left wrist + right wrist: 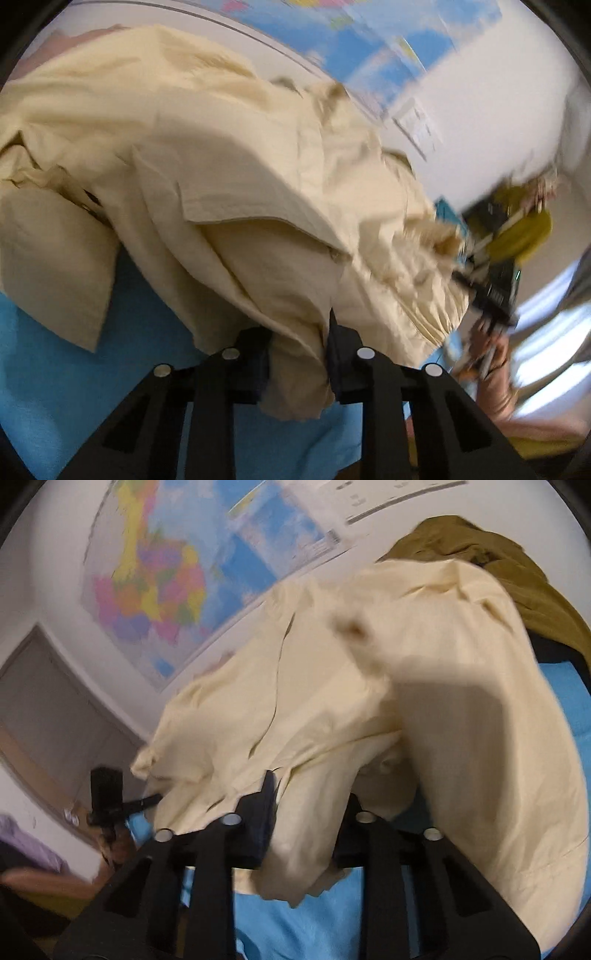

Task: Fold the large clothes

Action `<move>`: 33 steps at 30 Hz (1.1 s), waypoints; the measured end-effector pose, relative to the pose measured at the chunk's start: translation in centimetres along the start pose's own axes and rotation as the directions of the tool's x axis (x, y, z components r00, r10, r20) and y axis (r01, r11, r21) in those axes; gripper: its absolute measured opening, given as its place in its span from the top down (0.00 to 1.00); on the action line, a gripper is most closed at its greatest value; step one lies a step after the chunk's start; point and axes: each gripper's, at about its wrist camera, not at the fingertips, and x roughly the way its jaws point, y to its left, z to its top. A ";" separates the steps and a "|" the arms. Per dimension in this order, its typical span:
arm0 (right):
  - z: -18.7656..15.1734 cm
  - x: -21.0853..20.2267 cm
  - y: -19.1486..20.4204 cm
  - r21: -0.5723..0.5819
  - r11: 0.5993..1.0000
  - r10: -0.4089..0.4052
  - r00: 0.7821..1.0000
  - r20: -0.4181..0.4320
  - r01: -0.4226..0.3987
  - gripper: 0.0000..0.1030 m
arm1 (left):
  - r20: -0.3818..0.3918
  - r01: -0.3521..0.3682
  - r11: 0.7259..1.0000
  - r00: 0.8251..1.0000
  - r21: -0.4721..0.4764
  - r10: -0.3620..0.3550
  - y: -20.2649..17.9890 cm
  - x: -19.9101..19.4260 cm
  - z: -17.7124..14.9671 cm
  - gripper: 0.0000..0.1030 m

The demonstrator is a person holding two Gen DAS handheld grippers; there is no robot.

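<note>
A large cream shirt hangs bunched in the air above a blue surface. My left gripper is shut on a fold of its cloth, which spills out between the black fingers. In the left wrist view the other gripper shows at the right, blurred, at the shirt's far end. In the right wrist view the same cream shirt fills the middle and my right gripper is shut on a bunch of it. The left gripper shows at the left there, held by a hand.
An olive-brown garment lies behind the shirt on the blue surface. A coloured wall map hangs on the white wall, with a grey door beside it. A lilac cloth lies at the left edge.
</note>
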 end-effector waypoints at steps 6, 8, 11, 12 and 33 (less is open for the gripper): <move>-3.0 2.8 -0.4 -0.060 0.998 -0.035 0.989 -0.141 0.026 0.20 | -0.017 -0.092 0.996 0.996 -0.023 0.091 0.1 -0.2 0.1 0.78; -3.7 2.8 0.3 -0.106 0.993 -0.067 0.990 -0.125 0.054 0.30 | -0.036 -0.113 0.994 0.993 -0.005 0.113 -0.2 0.6 -0.3 0.61; -3.8 2.5 -0.1 -0.033 0.999 0.012 0.991 -0.132 -0.016 0.78 | -0.054 -0.104 0.995 0.993 -0.006 0.104 0.3 1.4 -1.0 0.66; -3.9 1.9 -0.1 -0.014 0.999 0.028 0.992 -0.119 -0.030 0.82 | -0.052 -0.104 0.994 0.993 -0.015 0.103 0.7 1.0 -1.0 0.73; 0.5 -7.6 9.8 -0.431 0.868 -0.234 0.969 0.083 0.247 0.22 | 0.350 -0.404 0.841 0.894 0.360 0.280 -8.6 -9.9 3.5 0.23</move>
